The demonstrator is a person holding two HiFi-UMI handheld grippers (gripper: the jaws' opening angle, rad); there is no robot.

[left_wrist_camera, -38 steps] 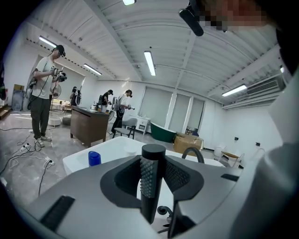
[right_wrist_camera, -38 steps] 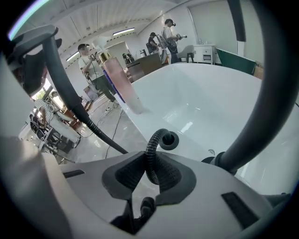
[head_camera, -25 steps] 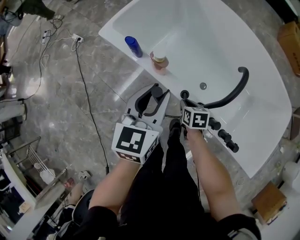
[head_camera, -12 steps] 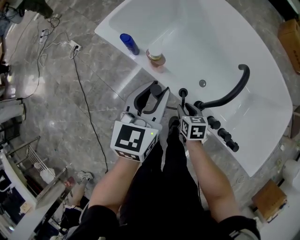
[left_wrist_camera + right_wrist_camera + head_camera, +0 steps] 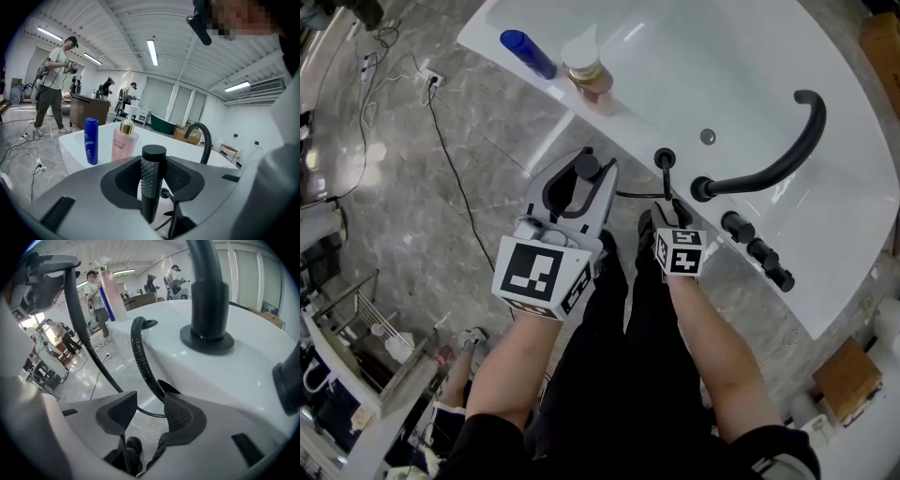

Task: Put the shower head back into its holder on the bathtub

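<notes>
Left gripper (image 5: 152,180) clamped the shower head (image 5: 153,161) upright; the holder (image 5: 665,157) lay ahead-right of its fingers (image 5: 180,176), nearer the right gripper (image 5: 145,411), whose jaws were opening around the hose (image 5: 140,362).

Both forearms (image 5: 712,347) reach forward side by side. The left gripper (image 5: 579,183) has its jaws clamped on the shower head (image 5: 152,173). The right gripper (image 5: 668,211) tilts steeply down, its jaws opening with the hose (image 5: 140,362) loose between them.

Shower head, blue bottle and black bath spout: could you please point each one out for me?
shower head (image 5: 152,178): left gripper view, on its knurled black handle.
blue bottle (image 5: 530,54): head view, mid-body.
black bath spout (image 5: 769,174): head view, on its curved arm.
</notes>
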